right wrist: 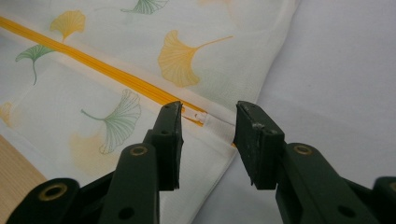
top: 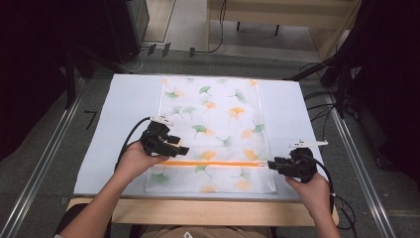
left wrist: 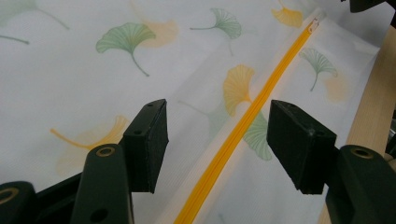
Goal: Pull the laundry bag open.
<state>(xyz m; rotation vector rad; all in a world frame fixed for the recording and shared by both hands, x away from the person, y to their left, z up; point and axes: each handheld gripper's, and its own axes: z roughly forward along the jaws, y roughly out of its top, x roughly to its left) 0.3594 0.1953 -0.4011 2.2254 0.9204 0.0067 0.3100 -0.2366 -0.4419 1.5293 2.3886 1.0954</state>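
Observation:
A white fabric bag (top: 215, 124) printed with green and orange ginkgo leaves lies flat on the table. An orange zipper (top: 213, 163) runs across it near the front edge. My left gripper (top: 182, 148) hovers open over the zipper's left part; the zipper (left wrist: 243, 128) passes between its jaws. My right gripper (top: 271, 163) is open at the bag's right edge. Its jaws straddle the white zipper pull (right wrist: 195, 115) at the end of the zipper (right wrist: 112, 74). Nothing is held by either gripper.
The bag rests on a pale sheet (top: 124, 114) covering the table, with a wooden table edge (top: 198, 210) at the front. Metal rails (top: 44, 158) run along both sides. Cables (top: 341, 208) and dark equipment stand around the table.

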